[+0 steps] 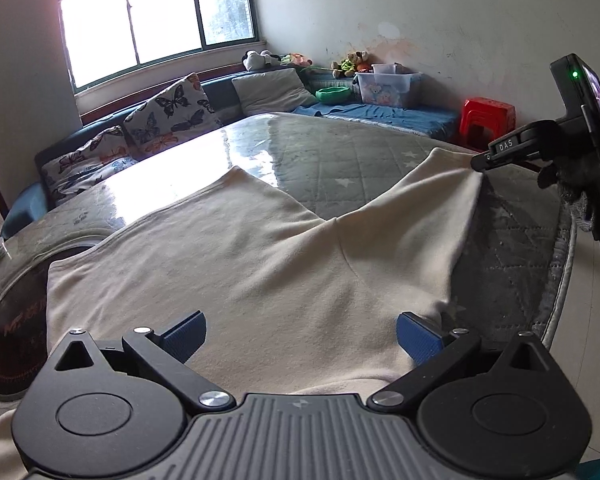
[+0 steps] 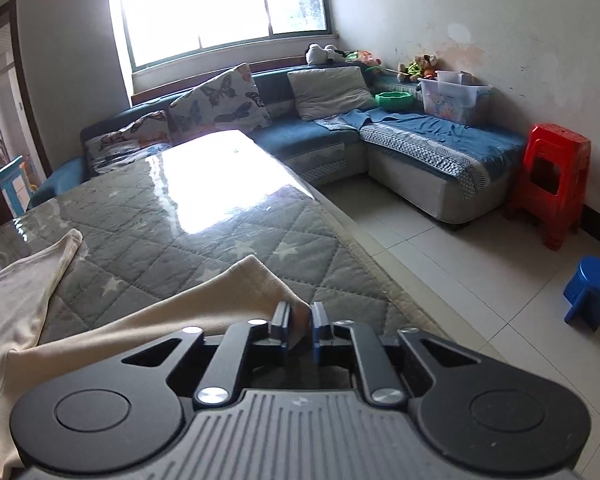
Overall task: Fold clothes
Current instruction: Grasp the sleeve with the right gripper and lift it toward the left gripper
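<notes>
1. A cream shirt point(image 1: 236, 264) lies spread out on a big table point(image 1: 340, 148). The table has a grey quilted cover with white stars under a shiny clear sheet.
2. The shirt lies at the near end of the table, and one sleeve reaches out toward the right edge.
3. The left gripper point(image 1: 300, 338) is wide open. Its blue pads point(image 1: 414, 338) sit just above the near part of the shirt, with cloth showing between them but not pinched.
4. The right gripper point(image 2: 300, 322) is almost closed, and it is pinching the end of the sleeve point(image 2: 256, 280) between its blue pads.
5. In the left camera, the right gripper holds that sleeve tip up near the table's right edge, so the cloth is pulled into a point.
6. A hand in a grey glove point(image 1: 576, 196) holds the right gripper.
7. Past the far edge of the table is a blue sofa point(image 2: 308, 140) with butterfly pillows point(image 2: 220, 100).
8. A red stool point(image 2: 552, 184) and a small blue stool point(image 2: 590, 292) stand on the tile floor to the right of the table.
</notes>
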Motion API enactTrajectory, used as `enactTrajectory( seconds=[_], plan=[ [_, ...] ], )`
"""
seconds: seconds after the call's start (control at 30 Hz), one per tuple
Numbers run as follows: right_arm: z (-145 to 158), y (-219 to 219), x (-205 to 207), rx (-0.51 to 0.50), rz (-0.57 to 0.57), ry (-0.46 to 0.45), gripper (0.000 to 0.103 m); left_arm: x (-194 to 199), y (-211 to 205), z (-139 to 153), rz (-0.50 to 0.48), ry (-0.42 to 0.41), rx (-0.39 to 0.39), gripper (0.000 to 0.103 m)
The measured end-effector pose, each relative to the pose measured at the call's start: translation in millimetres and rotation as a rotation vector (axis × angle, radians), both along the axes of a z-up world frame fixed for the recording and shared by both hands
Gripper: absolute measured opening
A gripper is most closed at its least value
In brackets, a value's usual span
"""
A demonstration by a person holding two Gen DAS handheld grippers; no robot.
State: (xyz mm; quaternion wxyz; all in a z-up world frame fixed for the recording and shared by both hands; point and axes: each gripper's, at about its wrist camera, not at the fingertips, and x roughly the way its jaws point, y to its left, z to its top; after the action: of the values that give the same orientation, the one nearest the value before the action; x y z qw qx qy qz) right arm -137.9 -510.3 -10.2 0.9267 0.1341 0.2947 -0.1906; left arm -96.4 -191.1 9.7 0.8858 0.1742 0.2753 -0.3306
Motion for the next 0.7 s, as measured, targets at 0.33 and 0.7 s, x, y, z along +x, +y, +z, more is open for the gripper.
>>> enactTrajectory(
  seconds=[0.33, 0.7],
  plan=[
    [-3.6, 6.7, 5.1, -0.037, 0.021, 0.002, 0.005, -2.6, -9.9, -5.0, -0.036, -0.004, 0.019, 0.103],
    [21.1, -0.6, -5.2, 0.016, 0.006, -0.081, 0.004, 5.3, -8.9, 10.6, -0.021, -0.003, -0.043, 0.098]
  ],
)
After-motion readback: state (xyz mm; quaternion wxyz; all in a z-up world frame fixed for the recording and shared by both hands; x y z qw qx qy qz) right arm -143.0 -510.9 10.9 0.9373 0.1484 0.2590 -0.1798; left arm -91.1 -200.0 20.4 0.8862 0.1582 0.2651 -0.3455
